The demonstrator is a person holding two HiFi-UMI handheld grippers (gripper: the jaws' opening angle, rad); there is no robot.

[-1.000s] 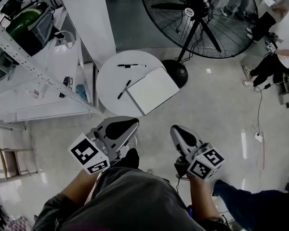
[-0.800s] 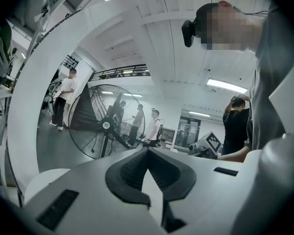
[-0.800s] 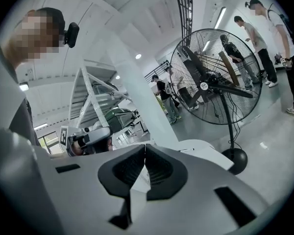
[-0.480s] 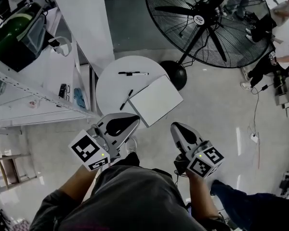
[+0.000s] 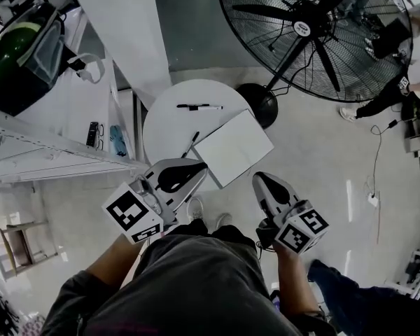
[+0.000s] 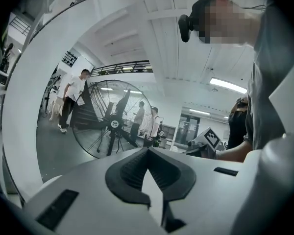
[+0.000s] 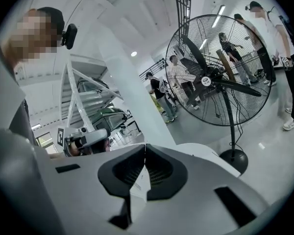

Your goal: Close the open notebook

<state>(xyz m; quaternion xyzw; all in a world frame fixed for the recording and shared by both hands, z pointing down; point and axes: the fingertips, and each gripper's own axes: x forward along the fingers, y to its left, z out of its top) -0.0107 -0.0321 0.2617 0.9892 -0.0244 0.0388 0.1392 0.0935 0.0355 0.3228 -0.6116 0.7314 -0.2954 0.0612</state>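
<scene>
Lying untouched, the notebook is just beyond left gripper and right gripper.

**A:** What is the person wearing?

**B:** A dark grey shirt whose sleeves leave the forearms bare, pale shoes, and a black camera mounted at the head.

**A:** And the tools?

**B:** The left gripper and right gripper look alike. Each has a smooth pale grey shell, black ribbed pads and black rectangular slots. At the back of each sits a white cube with black square markers.
</scene>
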